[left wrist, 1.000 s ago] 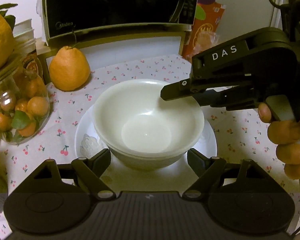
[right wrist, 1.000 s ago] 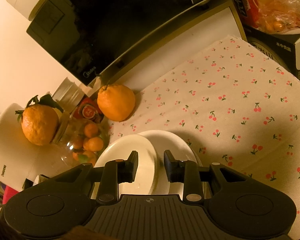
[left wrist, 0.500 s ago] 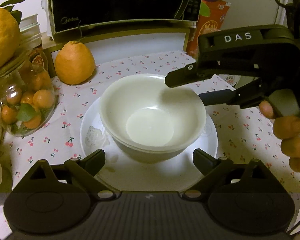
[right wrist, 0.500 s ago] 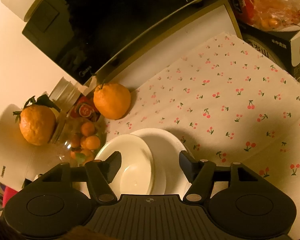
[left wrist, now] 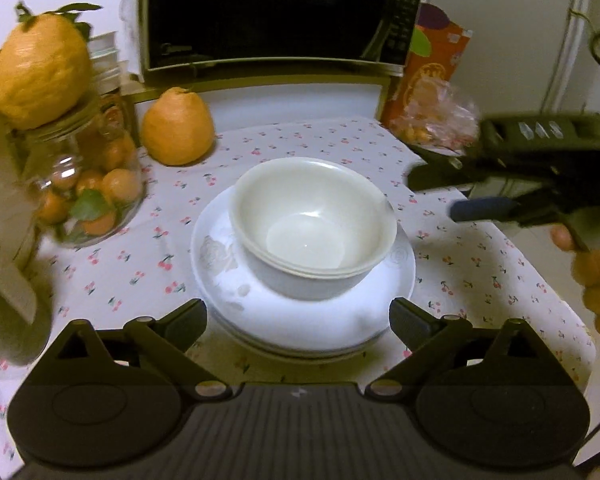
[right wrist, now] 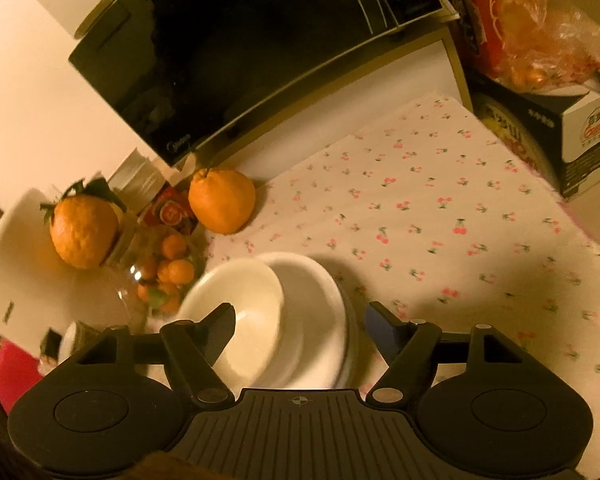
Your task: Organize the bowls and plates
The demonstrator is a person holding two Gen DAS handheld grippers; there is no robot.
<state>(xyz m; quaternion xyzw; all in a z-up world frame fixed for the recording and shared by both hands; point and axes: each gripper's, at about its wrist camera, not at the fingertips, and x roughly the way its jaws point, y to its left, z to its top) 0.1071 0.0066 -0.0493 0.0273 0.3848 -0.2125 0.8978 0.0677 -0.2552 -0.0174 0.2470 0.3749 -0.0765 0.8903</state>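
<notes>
Microwave (left wrist: 276, 12) sits at the back of the cherry-print cloth (left wrist: 380, 152), and the plates (left wrist: 300, 320) lie mid-table with the bowls (left wrist: 312, 220) stacked on them. My left gripper (left wrist: 298, 316) and right gripper (right wrist: 300, 320) have both just been opening, jaws apart, nothing held.

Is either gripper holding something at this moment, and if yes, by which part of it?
Nothing is held. The left gripper and right gripper have just been opening, clear of the bowls stacked on the plates.
</notes>
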